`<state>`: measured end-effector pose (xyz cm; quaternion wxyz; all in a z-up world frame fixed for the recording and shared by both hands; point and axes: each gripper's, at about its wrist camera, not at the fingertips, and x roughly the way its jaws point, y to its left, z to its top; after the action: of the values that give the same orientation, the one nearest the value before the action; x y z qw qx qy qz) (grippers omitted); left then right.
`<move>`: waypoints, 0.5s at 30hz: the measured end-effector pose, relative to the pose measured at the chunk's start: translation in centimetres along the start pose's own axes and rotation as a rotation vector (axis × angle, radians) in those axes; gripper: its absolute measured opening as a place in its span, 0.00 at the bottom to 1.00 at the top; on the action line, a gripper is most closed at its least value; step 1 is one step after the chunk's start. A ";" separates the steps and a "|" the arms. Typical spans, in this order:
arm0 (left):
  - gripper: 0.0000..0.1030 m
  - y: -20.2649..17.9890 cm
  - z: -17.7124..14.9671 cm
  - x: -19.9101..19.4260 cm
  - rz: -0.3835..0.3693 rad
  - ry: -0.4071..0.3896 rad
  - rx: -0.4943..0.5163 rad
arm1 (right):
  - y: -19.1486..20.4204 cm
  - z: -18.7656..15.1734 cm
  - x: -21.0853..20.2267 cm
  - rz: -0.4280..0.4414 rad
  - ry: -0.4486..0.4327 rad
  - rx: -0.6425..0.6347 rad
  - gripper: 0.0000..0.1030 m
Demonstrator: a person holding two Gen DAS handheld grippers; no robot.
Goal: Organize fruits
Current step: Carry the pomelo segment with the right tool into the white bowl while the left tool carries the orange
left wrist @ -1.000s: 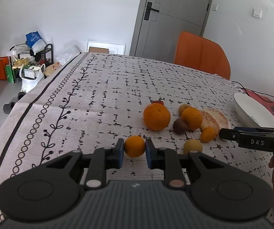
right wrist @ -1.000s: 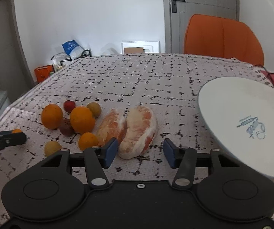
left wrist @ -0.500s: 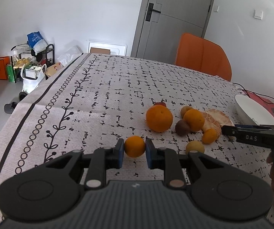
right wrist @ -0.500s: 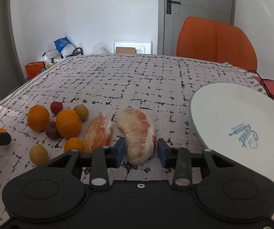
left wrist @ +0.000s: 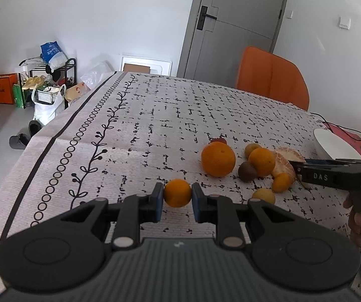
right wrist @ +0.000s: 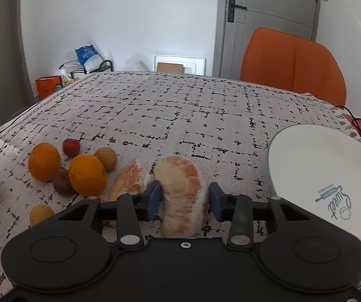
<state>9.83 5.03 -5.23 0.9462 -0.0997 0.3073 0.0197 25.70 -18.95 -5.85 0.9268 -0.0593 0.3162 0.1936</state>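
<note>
L gripper [left wrist: 177, 199]: blue pads pinch a small orange [left wrist: 177, 192] on both sides, held just above the tablecloth [left wrist: 155, 115]. R gripper [right wrist: 183, 199]: fingers narrowed around the peeled pomelo wedge [right wrist: 181, 193]; right pad touches, left pad looks a hair off, so grip looks not quite firm.

Outward: second wedge [right wrist: 129, 180] just beside on the left, then the fruit cluster w/ big oranges [right wrist: 87, 175], a red fruit [right wrist: 71, 146], brownish ones. White plate [right wrist: 331, 188] sits to the right, near.

Risks, my guess: soft wedge squashes or tears if squeezed hard, or slips out on lift bc pads hold its narrow end. Round orange could roll out if pads loosen. Swinging toward the plate may clip its rim.
</note>
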 end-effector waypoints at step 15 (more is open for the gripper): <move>0.21 -2.2 1.1 -1.8 -0.060 -0.060 0.041 | -1.2 0.0 -5.3 0.047 -0.087 0.073 0.36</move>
<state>9.21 3.18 -2.89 0.9570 -0.0886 0.2760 -0.0121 22.38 -21.69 -2.63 0.9364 -0.0095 0.2840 0.2058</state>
